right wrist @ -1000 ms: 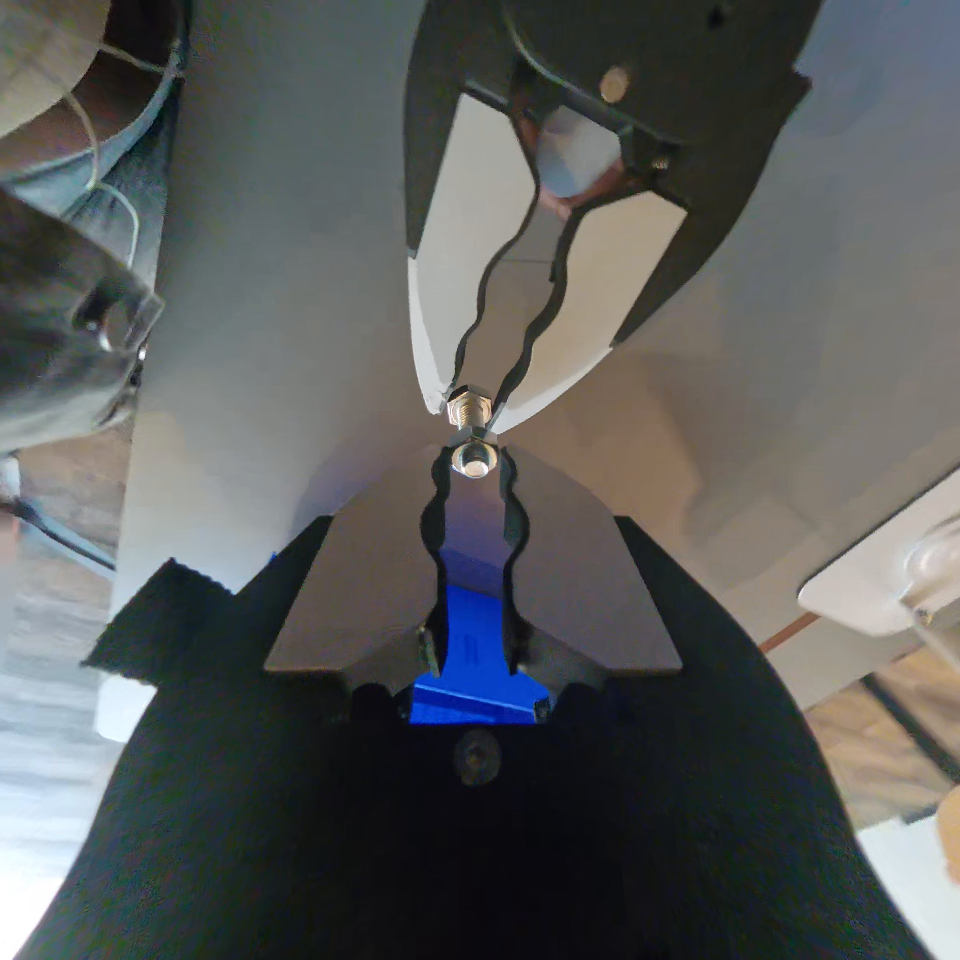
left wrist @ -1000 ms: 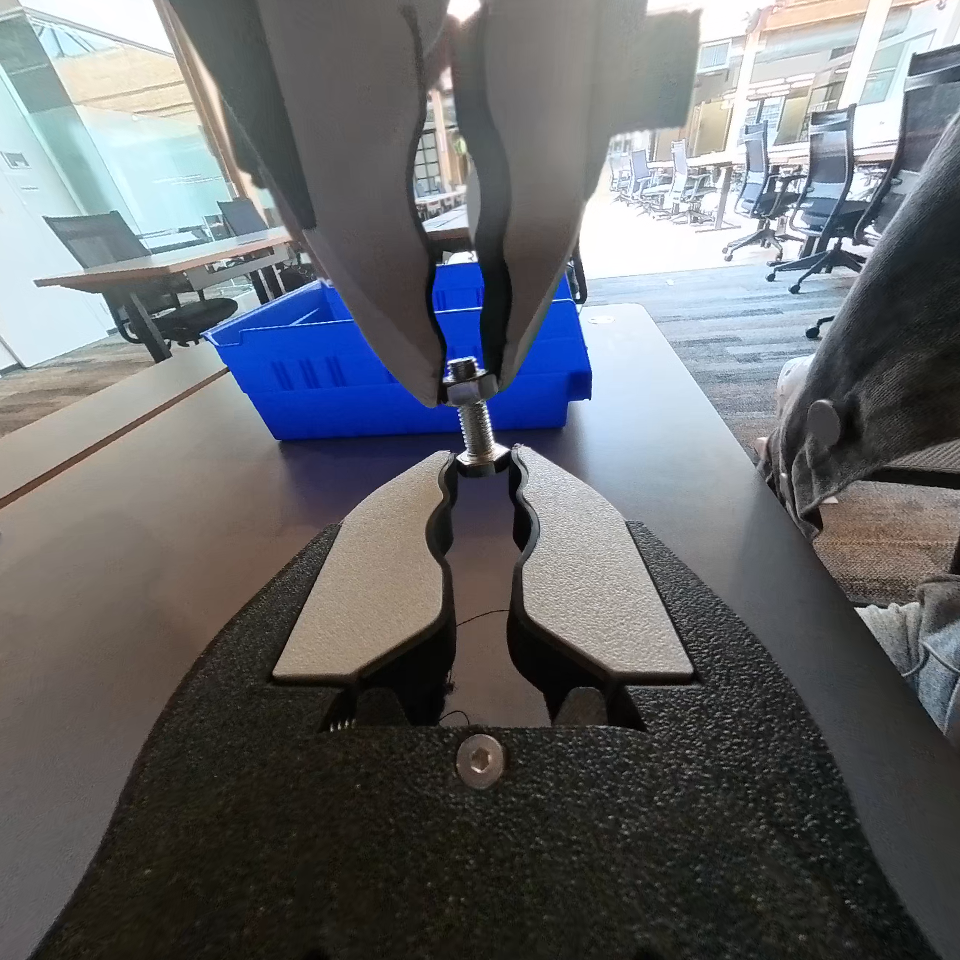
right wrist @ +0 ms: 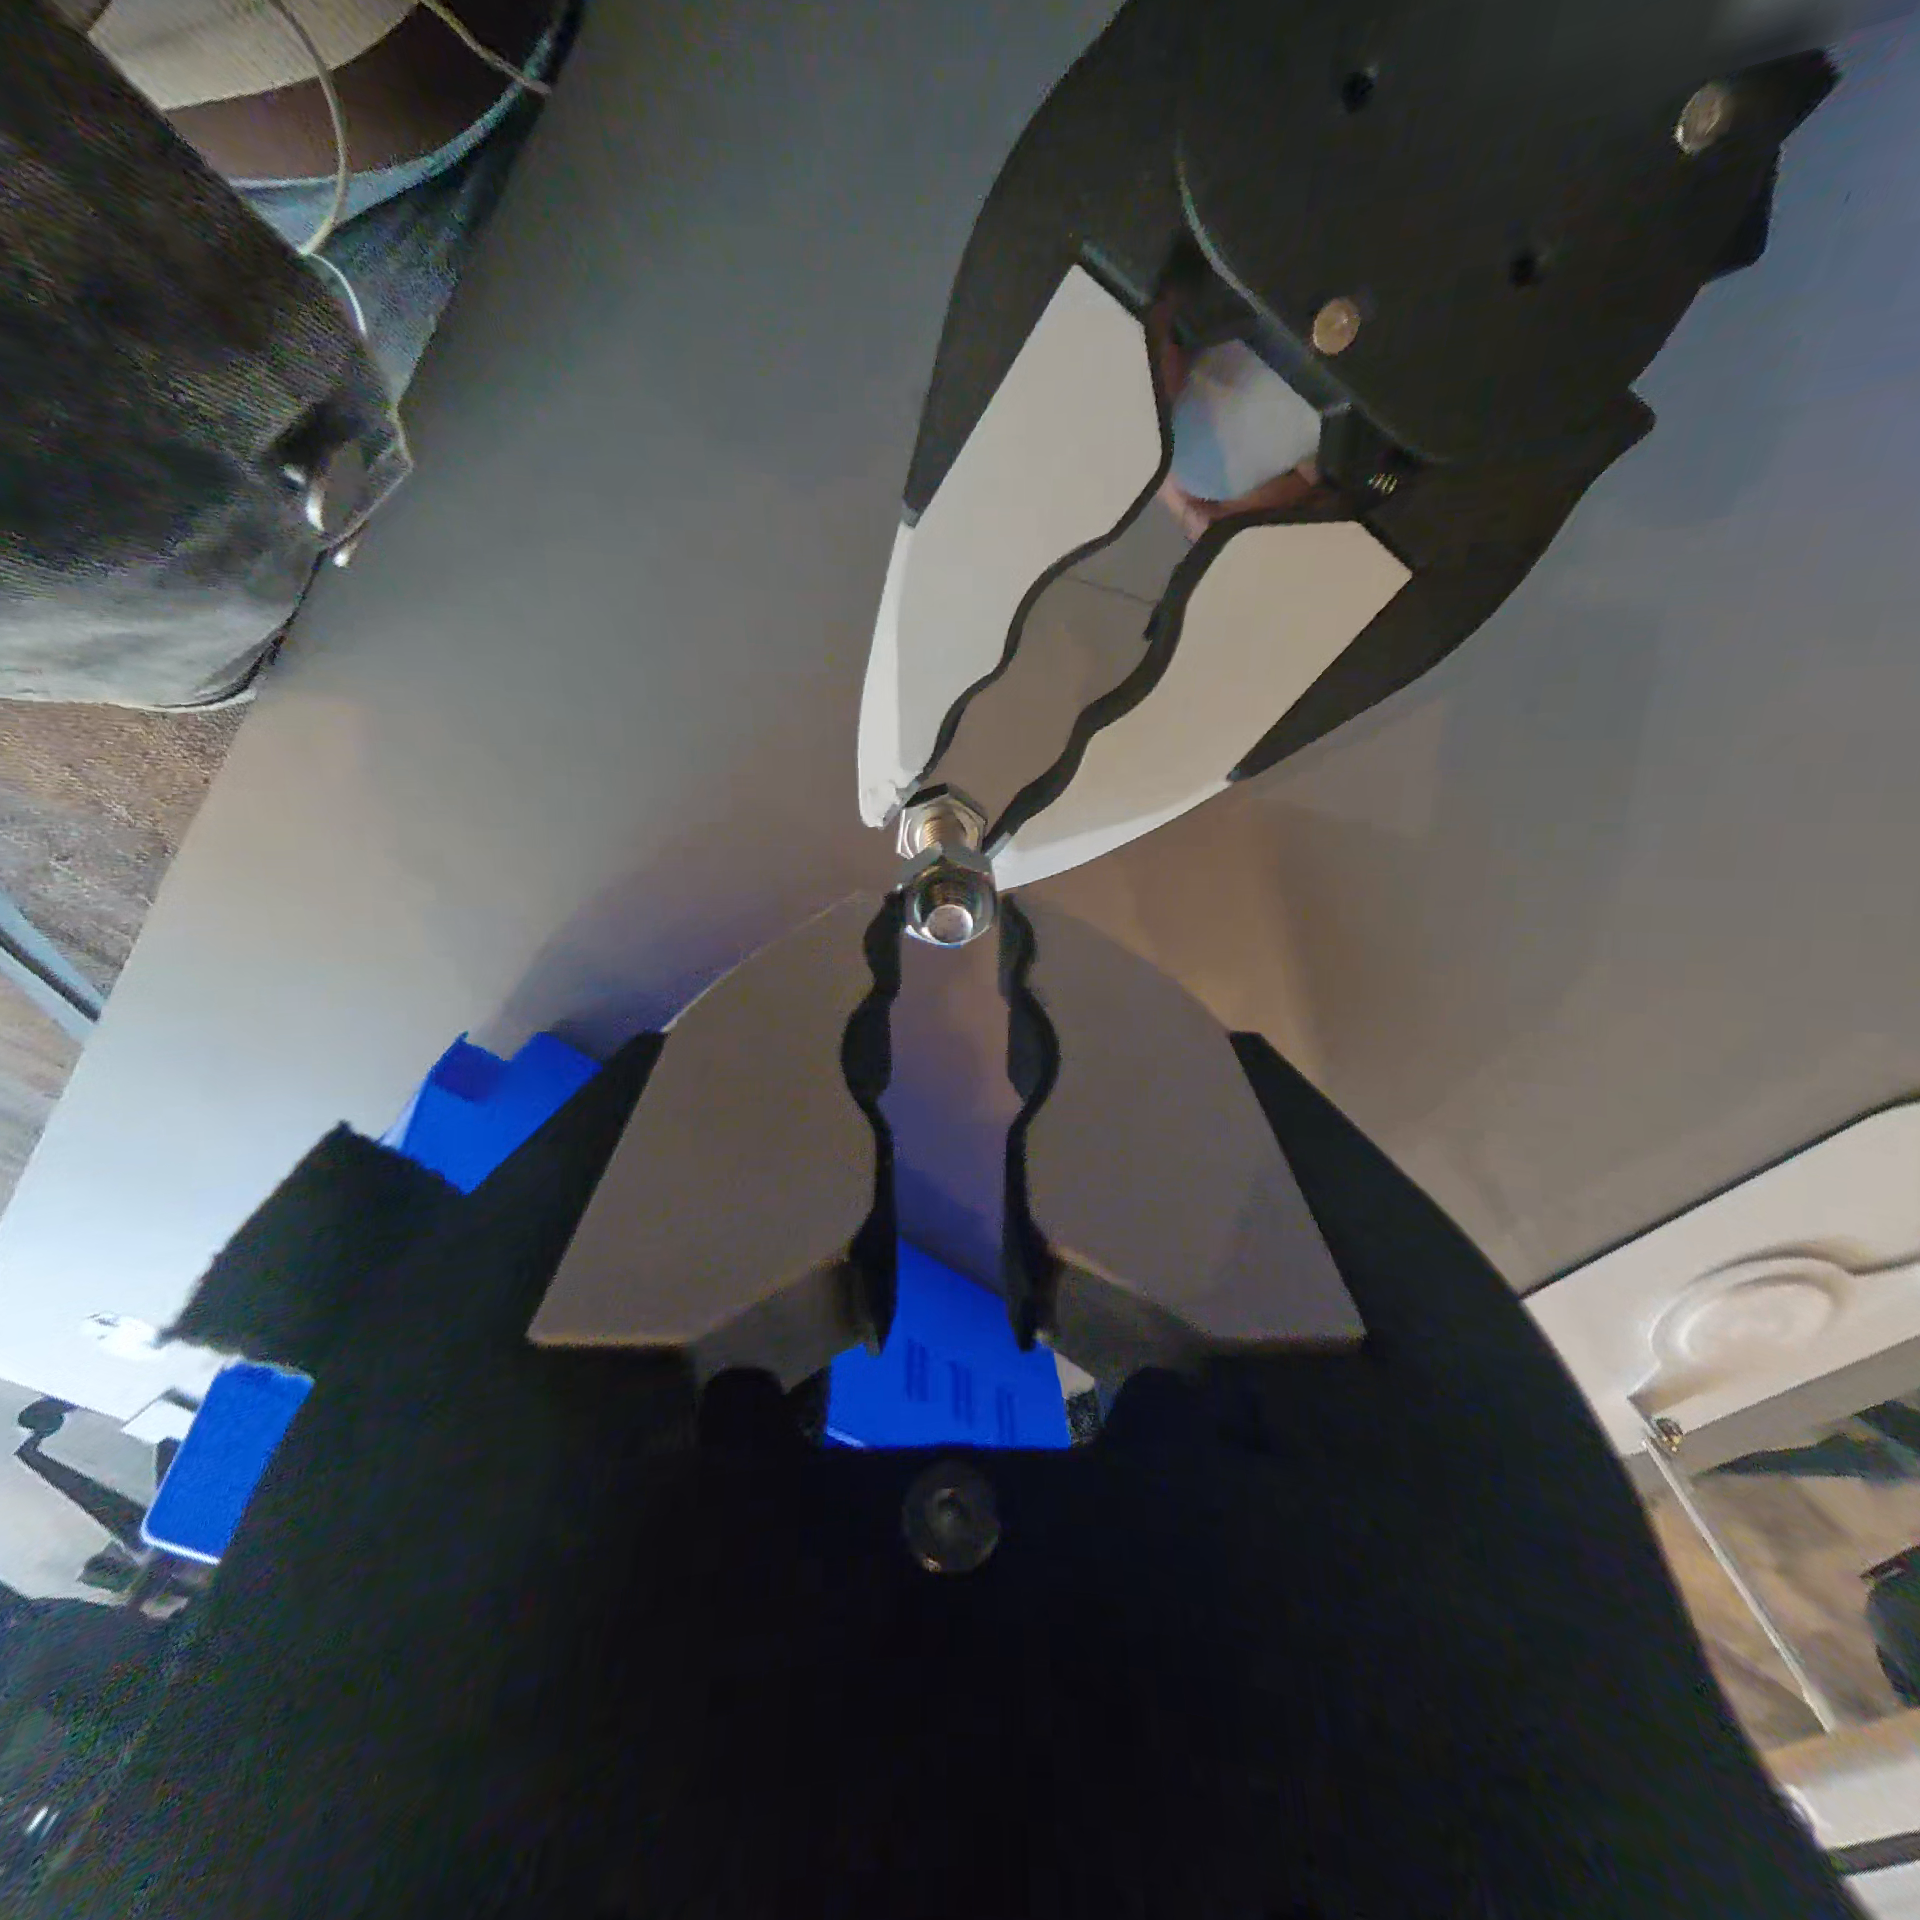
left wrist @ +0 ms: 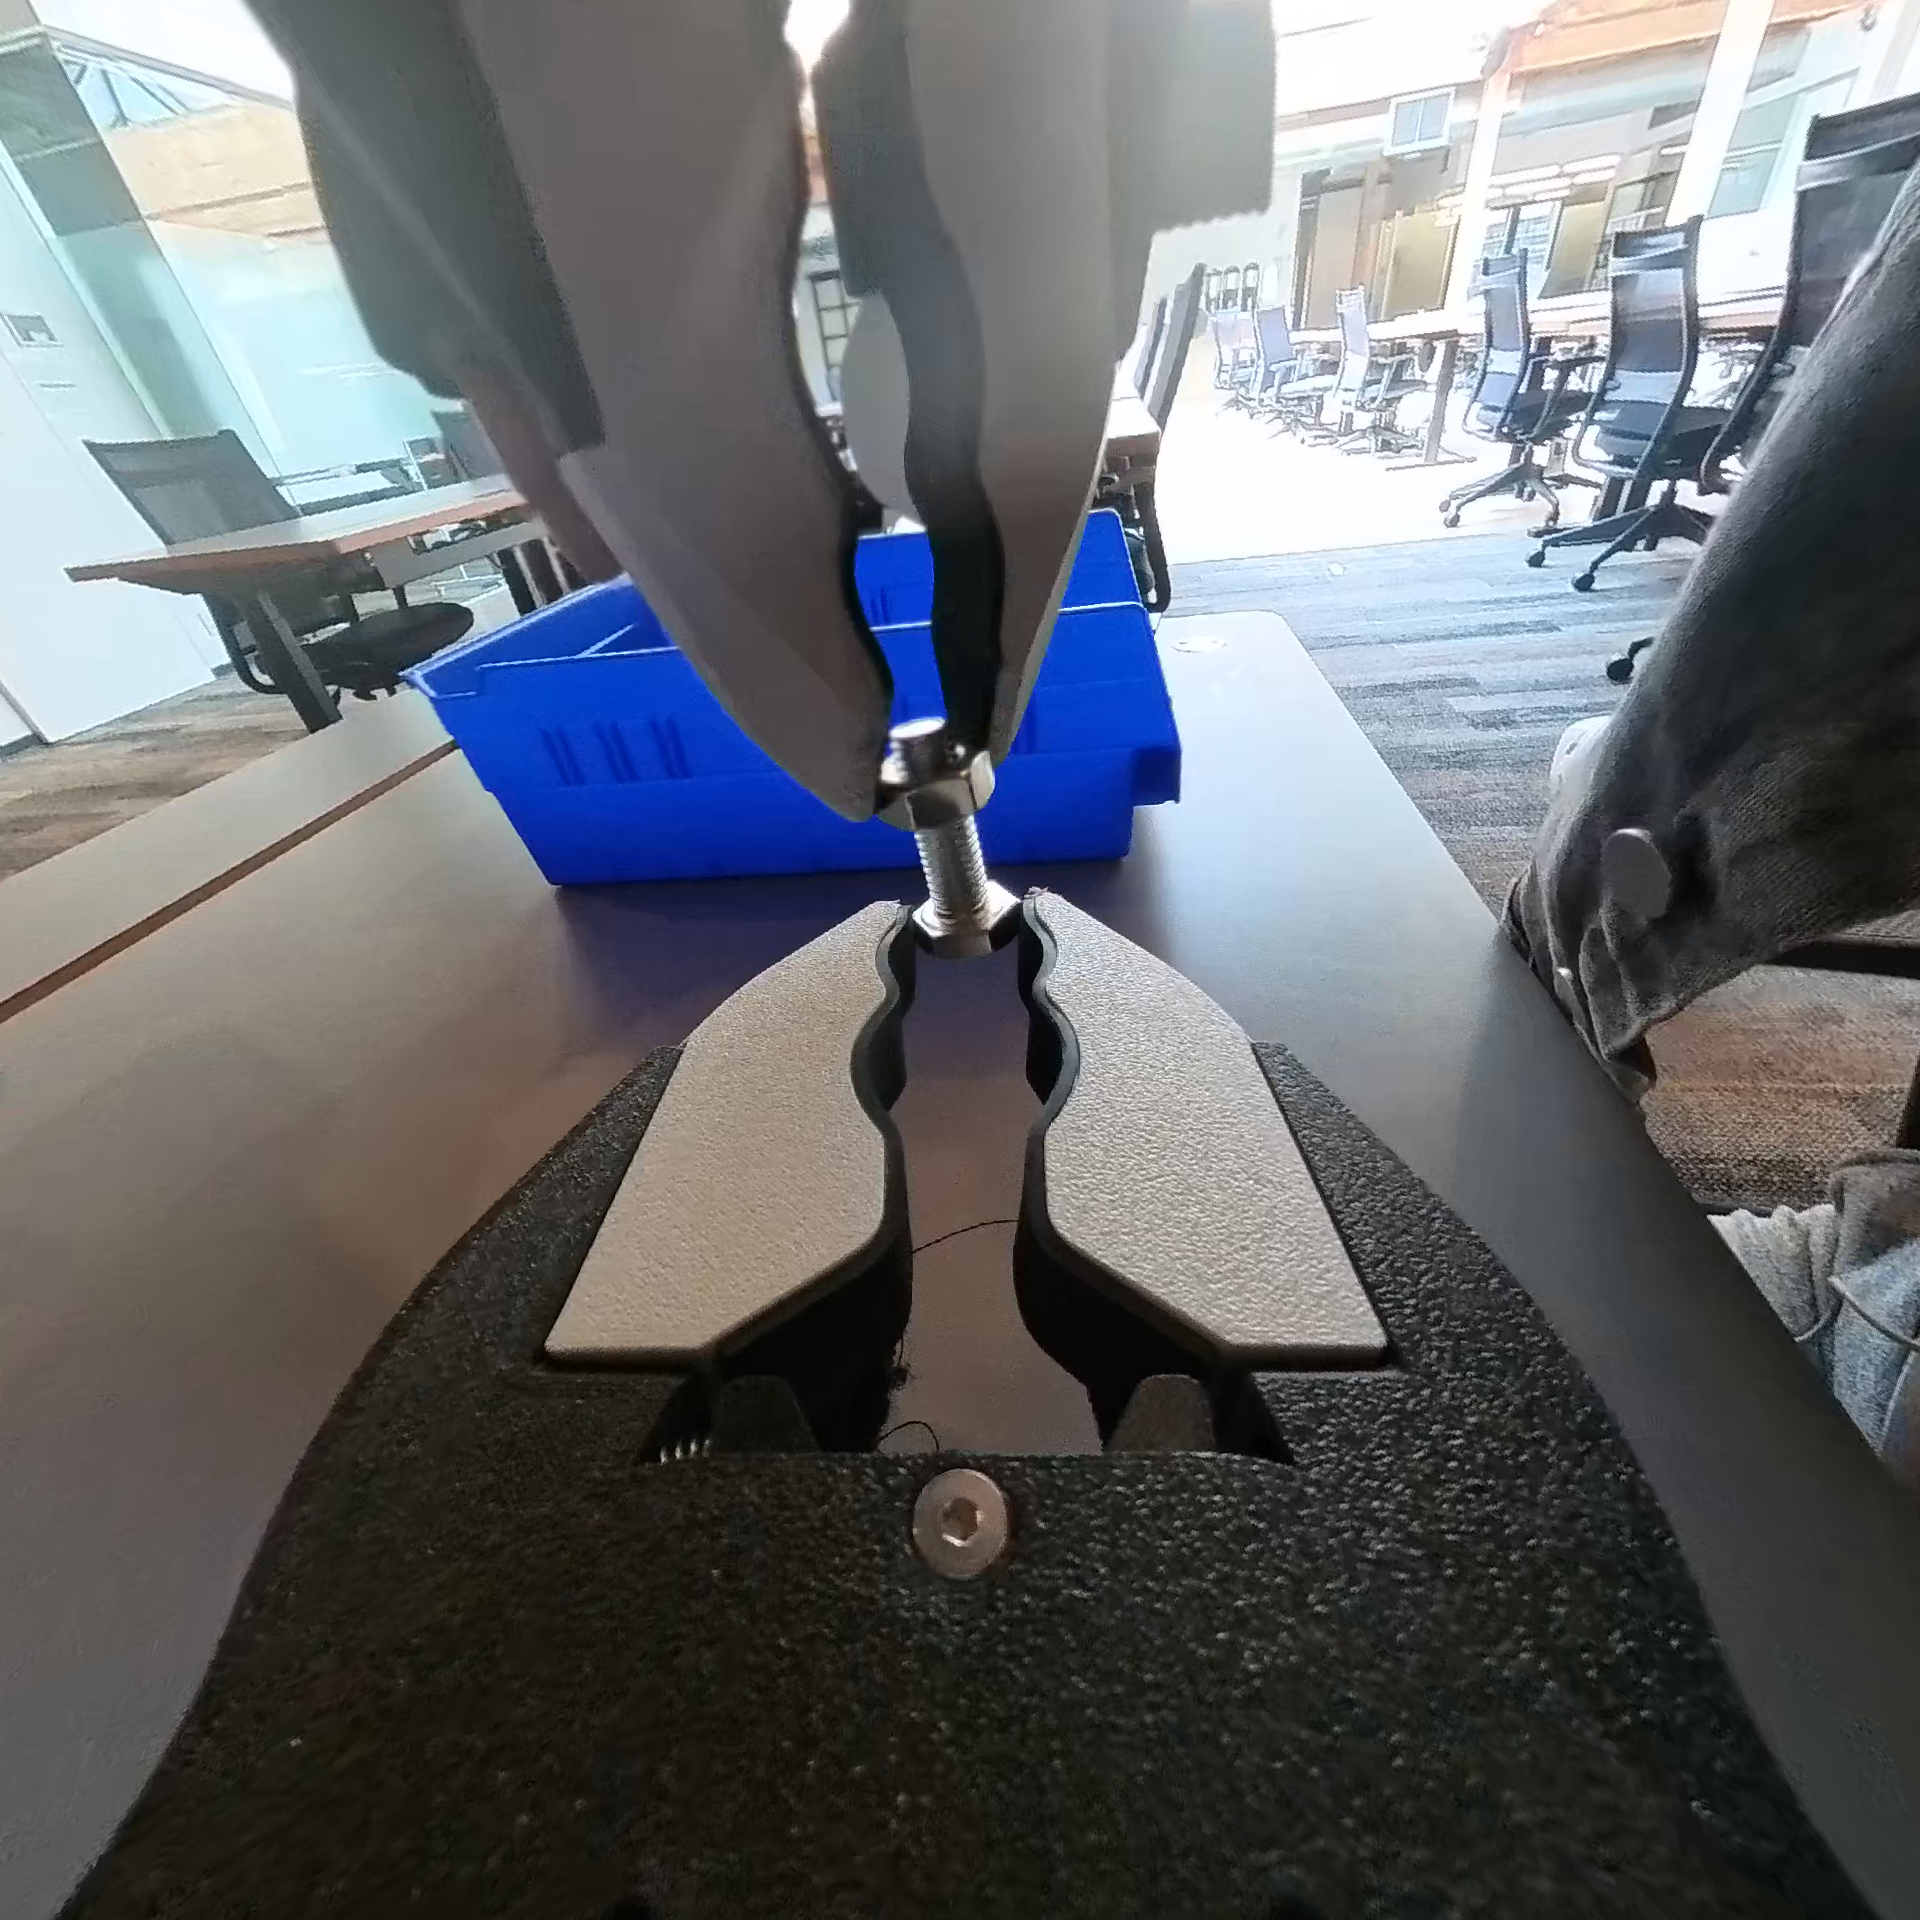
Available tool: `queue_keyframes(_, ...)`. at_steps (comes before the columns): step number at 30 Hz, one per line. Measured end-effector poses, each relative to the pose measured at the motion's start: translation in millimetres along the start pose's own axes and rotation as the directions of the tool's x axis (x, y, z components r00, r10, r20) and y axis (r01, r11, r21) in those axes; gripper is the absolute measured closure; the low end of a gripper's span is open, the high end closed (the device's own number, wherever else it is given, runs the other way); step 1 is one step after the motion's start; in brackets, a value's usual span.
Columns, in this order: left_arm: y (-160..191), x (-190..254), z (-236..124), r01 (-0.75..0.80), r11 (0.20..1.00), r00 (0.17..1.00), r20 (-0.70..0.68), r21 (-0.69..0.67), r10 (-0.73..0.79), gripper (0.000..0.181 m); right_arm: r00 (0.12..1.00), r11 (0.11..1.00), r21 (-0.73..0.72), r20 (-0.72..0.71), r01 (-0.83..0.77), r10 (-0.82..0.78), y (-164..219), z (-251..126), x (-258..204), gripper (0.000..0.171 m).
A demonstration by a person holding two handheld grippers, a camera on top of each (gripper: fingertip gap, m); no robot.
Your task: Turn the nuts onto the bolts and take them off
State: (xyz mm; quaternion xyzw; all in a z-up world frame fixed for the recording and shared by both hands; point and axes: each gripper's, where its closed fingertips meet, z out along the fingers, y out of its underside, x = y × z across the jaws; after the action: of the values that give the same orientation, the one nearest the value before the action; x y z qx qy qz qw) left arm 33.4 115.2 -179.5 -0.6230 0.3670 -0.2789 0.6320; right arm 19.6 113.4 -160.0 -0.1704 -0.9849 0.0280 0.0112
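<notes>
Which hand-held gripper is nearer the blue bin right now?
Right. The right hand-held gripper pinches the nut atop the bolt, just before the blue bin; the left hand-held gripper holds the bolt head lower, farther back.

A blue plastic bin [left wrist: 790, 769] sits on a dark table [left wrist: 312, 997]. Office chairs [left wrist: 1621, 405] line desks behind.

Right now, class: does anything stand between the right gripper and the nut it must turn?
Nothing visible does. The right gripper already grips the nut near the bolt's tip, while the left gripper clamps the bolt's head.
</notes>
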Motion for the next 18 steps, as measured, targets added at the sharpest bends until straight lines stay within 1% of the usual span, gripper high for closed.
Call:
queue_keyframes(3, 0.0, 0.4, 0.0, -0.003, 1.0, 1.0, 0.003, -0.002, 0.003, 0.163, 0.998, 0.998, -0.008, 0.011, -0.068, 0.068, 1.2, 0.4, -0.7, 0.154)
queue_keyframes(6, 0.3, 0.1, 0.1, -0.001, 1.0, 1.0, 0.014, -0.006, 0.001, 0.163, 0.974, 0.974, -0.012, 0.001, -0.227, 0.227, 2.0, 0.5, 1.0, 0.154)
queue_keyframes(9, -0.1, -1.3, -0.7, -0.002, 1.0, 1.0, 0.026, -0.003, 0.002, 0.163, 0.895, 0.895, -0.004, -0.008, -0.445, 0.445, 1.5, 0.1, 2.3, 0.154)
queue_keyframes(11, 0.4, -2.1, -0.8, 0.002, 1.0, 1.0, 0.027, -0.007, -0.001, 0.163, 0.816, 0.816, -0.002, -0.01, -0.578, 0.578, 2.2, 0.6, 2.2, 0.154)
queue_keyframes(13, 0.6, -2.0, -0.3, -0.001, 1.0, 1.0, 0.03, -0.008, 0.001, 0.163, 0.719, 0.719, -0.002, 0.0, -0.695, 0.695, 2.5, 0.7, 1.2, 0.154)
queue_keyframes(15, 0.4, -1.5, -0.1, -0.004, 1.0, 1.0, 0.03, -0.007, 0.004, 0.163, 0.646, 0.646, 0.002, 0.009, -0.764, 0.764, 2.2, 0.7, 0.5, 0.154)
queue_keyframes(16, 0.4, -1.1, -0.1, -0.004, 1.0, 1.0, 0.027, -0.007, 0.004, 0.163, 0.637, 0.637, 0.001, 0.009, -0.771, 0.771, 2.2, 0.9, 0.3, 0.152)
queue_keyframes(18, 0.3, -1.1, -0.3, -0.002, 1.0, 1.0, 0.024, -0.003, 0.002, 0.163, 0.653, 0.653, -0.004, -0.002, -0.757, 0.757, 3.3, 0.6, 0.3, 0.148)
